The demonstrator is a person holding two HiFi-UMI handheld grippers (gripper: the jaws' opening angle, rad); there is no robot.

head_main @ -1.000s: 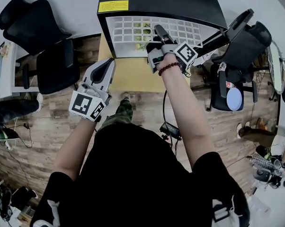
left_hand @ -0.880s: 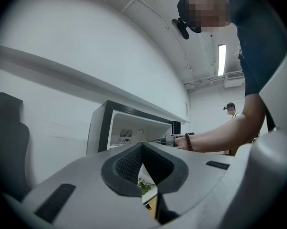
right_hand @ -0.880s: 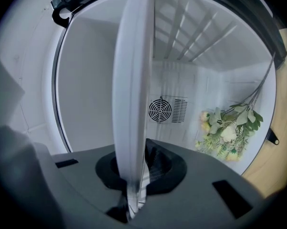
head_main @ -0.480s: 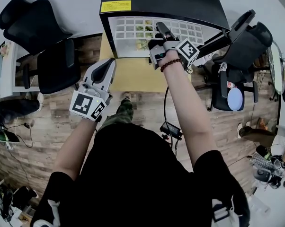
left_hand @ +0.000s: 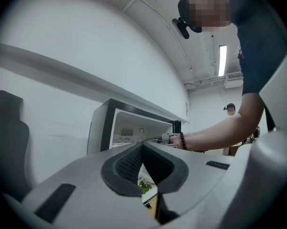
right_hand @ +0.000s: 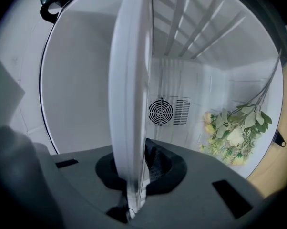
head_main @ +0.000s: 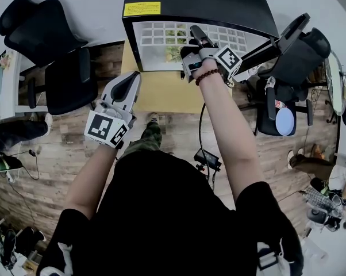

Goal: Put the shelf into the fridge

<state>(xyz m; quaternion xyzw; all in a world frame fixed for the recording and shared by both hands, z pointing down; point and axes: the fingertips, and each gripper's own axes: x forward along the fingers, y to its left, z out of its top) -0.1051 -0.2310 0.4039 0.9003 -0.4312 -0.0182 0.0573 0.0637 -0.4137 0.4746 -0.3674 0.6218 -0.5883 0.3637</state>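
Note:
The black fridge stands open at the top of the head view. A white wire-grid shelf lies level in its mouth, partly inside. My right gripper reaches over the shelf's front edge and is shut on it. In the right gripper view the shelf runs edge-on between the jaws into the white interior. My left gripper hangs lower left, off the fridge, shut and empty. In the left gripper view my left gripper points toward the fridge.
Artificial flowers lie in the fridge at the right, and a round fan vent sits on its back wall. A yellow board lies before the fridge. Black chairs stand at left and right. Cables lie on the wood floor.
My right gripper has pushed slightly forward and right with the shelf, which now sits a little deeper in the fridge. The left gripper has hardly moved.

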